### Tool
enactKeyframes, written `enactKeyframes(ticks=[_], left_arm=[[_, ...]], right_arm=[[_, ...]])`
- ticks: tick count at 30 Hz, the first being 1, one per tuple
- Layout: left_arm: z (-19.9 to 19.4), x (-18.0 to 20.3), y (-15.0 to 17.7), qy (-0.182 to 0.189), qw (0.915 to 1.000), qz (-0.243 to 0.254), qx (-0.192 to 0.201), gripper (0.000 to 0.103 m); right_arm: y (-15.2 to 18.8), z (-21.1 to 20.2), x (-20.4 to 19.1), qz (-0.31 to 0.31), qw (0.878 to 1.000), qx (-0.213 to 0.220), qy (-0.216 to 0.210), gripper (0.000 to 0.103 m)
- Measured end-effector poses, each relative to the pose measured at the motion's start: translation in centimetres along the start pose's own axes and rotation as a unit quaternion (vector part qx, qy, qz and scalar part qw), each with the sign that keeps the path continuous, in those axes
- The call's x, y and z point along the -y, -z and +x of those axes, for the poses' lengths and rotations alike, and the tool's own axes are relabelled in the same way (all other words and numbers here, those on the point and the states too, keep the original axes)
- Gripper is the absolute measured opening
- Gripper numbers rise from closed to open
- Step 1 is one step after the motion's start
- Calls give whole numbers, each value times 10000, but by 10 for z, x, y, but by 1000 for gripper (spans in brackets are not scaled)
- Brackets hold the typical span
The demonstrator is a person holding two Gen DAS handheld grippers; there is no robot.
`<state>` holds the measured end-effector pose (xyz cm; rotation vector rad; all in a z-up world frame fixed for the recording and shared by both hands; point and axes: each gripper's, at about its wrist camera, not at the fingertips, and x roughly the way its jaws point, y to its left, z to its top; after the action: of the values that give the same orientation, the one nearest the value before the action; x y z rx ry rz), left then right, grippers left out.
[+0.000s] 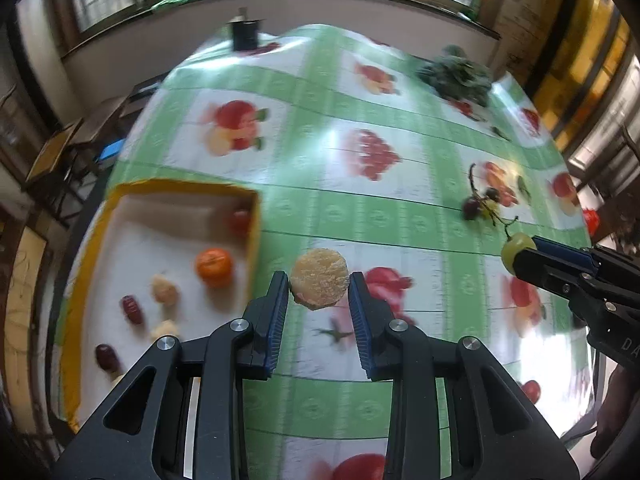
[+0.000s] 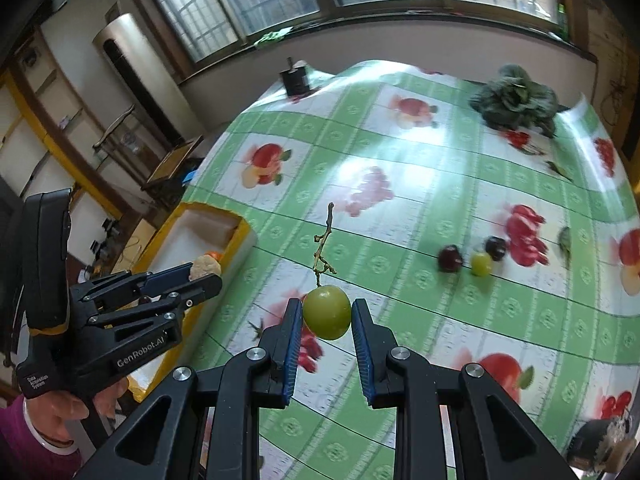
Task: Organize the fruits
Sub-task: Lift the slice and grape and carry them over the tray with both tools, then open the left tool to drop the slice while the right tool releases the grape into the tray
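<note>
My left gripper (image 1: 319, 286) is shut on a round pale-yellow sugared fruit slice (image 1: 319, 282) and holds it above the tablecloth, just right of the yellow-rimmed white tray (image 1: 92, 236). The tray holds an orange (image 1: 214, 266), a red fruit (image 1: 241, 220), dark red dates (image 1: 132, 309) and pale lumps (image 1: 164, 288). My right gripper (image 2: 327, 312) is shut on a green grape (image 2: 327, 312) with a bare stem (image 2: 323, 240) and holds it above the table. Two dark grapes (image 2: 450, 258) and a green grape (image 2: 481, 263) lie on the cloth further right.
A green-and-white tablecloth with printed fruit (image 2: 400, 208) covers the table. A bunch of dark leafy greens (image 2: 516, 98) lies at the far right. A black cup (image 2: 295, 78) stands at the far edge. A loose leaf (image 2: 565, 240) lies at the right.
</note>
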<state>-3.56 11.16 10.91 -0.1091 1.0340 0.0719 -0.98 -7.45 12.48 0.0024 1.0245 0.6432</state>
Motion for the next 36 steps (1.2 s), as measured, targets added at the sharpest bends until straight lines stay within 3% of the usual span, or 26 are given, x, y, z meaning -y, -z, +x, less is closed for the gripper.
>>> enactKeyframes(ticks=[18,29,36], left_arm=[[-4,-137,22,-877,9876,-1302,-101,30],[31,-181,9,-996,9816,-1611,-231,30],[52,-186,-1,-955,9821,-1590,-318,30]], right_arm=[[-37,84,-101,-951,9917,-514,-695,24],[-60,152,-147,-1397,9835,-865,-754,24],[-70,188,-159,-1484,9813,-1008,-694,24]])
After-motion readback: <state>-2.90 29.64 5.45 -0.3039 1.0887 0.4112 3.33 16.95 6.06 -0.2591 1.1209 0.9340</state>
